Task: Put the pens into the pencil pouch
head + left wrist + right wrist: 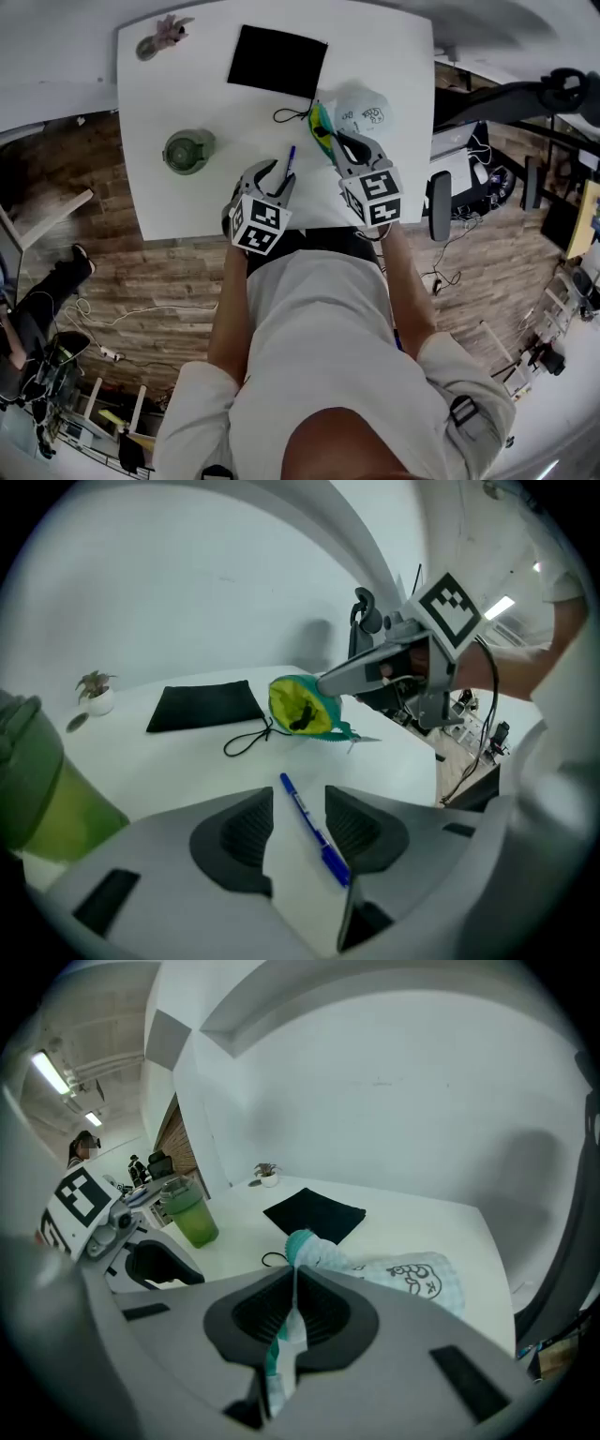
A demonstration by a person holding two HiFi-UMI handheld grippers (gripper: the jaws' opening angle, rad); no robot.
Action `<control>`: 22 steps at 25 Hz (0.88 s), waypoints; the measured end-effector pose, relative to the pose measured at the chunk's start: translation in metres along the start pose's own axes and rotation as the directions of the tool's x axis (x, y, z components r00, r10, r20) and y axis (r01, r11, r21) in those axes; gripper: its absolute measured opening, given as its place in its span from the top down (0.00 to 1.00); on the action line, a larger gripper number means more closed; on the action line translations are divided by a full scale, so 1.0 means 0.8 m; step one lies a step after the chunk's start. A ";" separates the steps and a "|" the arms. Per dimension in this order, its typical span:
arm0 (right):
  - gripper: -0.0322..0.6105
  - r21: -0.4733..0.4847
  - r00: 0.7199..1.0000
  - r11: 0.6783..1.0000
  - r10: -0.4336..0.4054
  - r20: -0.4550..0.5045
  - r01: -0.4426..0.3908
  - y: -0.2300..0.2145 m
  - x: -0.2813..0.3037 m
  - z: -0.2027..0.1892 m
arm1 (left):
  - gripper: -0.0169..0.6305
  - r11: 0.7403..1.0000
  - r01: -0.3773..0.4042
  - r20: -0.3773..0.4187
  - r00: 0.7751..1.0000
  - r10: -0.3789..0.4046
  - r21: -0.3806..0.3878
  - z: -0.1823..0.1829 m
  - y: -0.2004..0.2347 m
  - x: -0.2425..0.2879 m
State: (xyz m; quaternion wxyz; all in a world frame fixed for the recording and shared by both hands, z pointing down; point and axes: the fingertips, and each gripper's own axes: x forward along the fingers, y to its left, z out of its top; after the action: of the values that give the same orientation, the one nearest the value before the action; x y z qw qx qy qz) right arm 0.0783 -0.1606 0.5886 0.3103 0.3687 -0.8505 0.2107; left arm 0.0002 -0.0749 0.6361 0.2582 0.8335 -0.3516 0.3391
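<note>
Left gripper (298,799): fingers apart, blue pen (314,829) lying between them on the table (187,761), lower centre of the left gripper view. No squeeze on it that I can see.

Right gripper (292,1274): fingers clamped on the rim of the pencil pouch (403,1274), mouth tipped toward the pen, yellow lining showing.

Step in hand: pen pick-up. Next, I'd guess: close on the barrel, lift, feed it tip-first into the mouth, up-right in the head view.

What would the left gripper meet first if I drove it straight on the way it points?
Most likely the blue pen, which lies on the white table between the left gripper's open jaws, nearer one pad. Past it comes only the table; depth is hard to judge.
</note>
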 end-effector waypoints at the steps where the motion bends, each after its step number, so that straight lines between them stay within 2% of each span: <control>1: 0.93 -0.005 1.000 1.000 0.005 -0.001 -0.005 0.000 0.001 -0.001 | 0.71 1.000 -0.010 -0.009 1.000 0.010 -0.004 -0.008 -0.003 -0.002; 14: 0.93 -0.080 0.996 0.993 0.088 -0.014 -0.089 0.000 0.004 -0.002 | 0.77 0.990 -0.118 -0.111 0.988 0.108 -0.083 -0.080 -0.041 0.001; 18: 0.93 -0.095 0.994 0.990 0.105 -0.020 -0.107 0.000 0.005 -0.004 | 0.82 0.985 -0.159 -0.141 0.979 0.149 -0.060 -0.095 -0.043 0.009; 22: 0.93 -0.100 0.993 0.988 0.113 -0.017 -0.114 0.000 0.003 -0.003 | 0.88 0.982 -0.183 -0.139 0.975 0.174 -0.052 -0.097 -0.039 0.010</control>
State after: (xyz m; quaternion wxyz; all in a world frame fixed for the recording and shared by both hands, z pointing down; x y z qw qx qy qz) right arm 0.0777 -0.1601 0.5921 0.3207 0.3024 -0.8779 0.1870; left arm -0.0018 -0.0066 0.6854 0.2764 0.7651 -0.4178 0.4045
